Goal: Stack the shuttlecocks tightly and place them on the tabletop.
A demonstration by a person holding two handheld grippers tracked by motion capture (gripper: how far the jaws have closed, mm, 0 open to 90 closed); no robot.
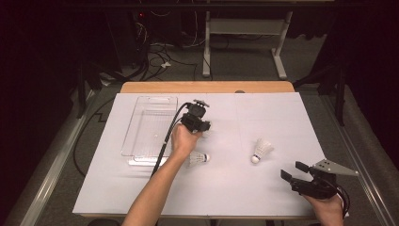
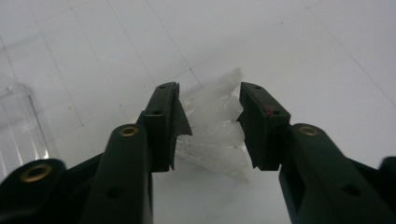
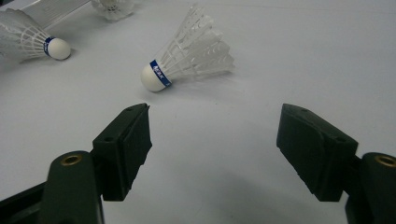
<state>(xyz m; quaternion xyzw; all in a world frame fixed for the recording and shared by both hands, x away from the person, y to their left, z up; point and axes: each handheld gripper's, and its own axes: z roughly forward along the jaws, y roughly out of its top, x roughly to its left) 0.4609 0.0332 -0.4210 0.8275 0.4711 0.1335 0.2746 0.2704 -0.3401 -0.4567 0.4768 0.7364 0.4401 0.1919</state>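
Between jaws, shuttlecock [image 2: 212,133] skirt-up.

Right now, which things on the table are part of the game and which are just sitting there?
In use: left gripper, jaws around a white shuttlecock; clear tray beside it.
Just lying: two other shuttlecocks; right gripper, open, holding nothing.

Dim room, cable-strewn floor [image 1: 160,56]
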